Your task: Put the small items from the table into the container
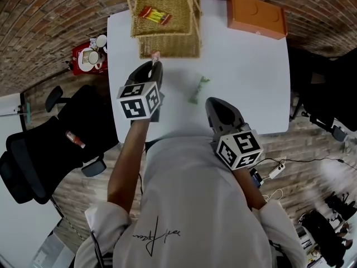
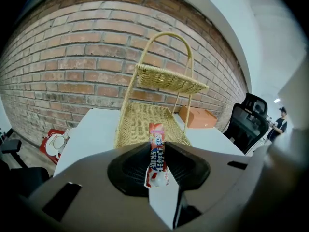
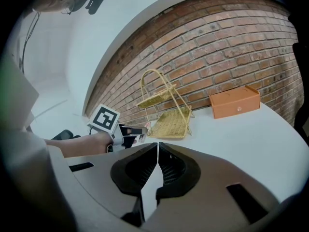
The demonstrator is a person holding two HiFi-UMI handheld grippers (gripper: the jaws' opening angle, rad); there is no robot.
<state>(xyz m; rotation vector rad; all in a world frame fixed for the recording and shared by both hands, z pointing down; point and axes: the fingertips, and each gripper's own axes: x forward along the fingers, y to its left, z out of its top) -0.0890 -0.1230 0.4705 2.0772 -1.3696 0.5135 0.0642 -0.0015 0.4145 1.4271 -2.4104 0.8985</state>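
Left gripper (image 1: pixel 154 66) pinches one red-and-white sachet (image 2: pixel 156 153) with unreadable blue lettering, just short of the two-tier wicker basket (image 1: pixel 178 43). One red-yellow packet (image 1: pixel 154 15) lies on its upper tier. Right gripper (image 3: pixel 157 146): jaws pressed together, empty. One green wrapper (image 1: pixel 199 89) lies ahead-left of it, one orange box (image 1: pixel 256 15) beyond.

A brick wall (image 2: pixel 72 57) backs the white table (image 1: pixel 245 88); a black office chair (image 1: pixel 39 144) stands on seemingly wood-plank floor (image 1: pixel 75 190).

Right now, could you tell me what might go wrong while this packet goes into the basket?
The candy packet sits edge-on in the left hand-held gripper, part of it sticking out; it could slip before reaching the wicker basket. The basket's upper shelf overhangs the lower tray, so the packet may snag there.
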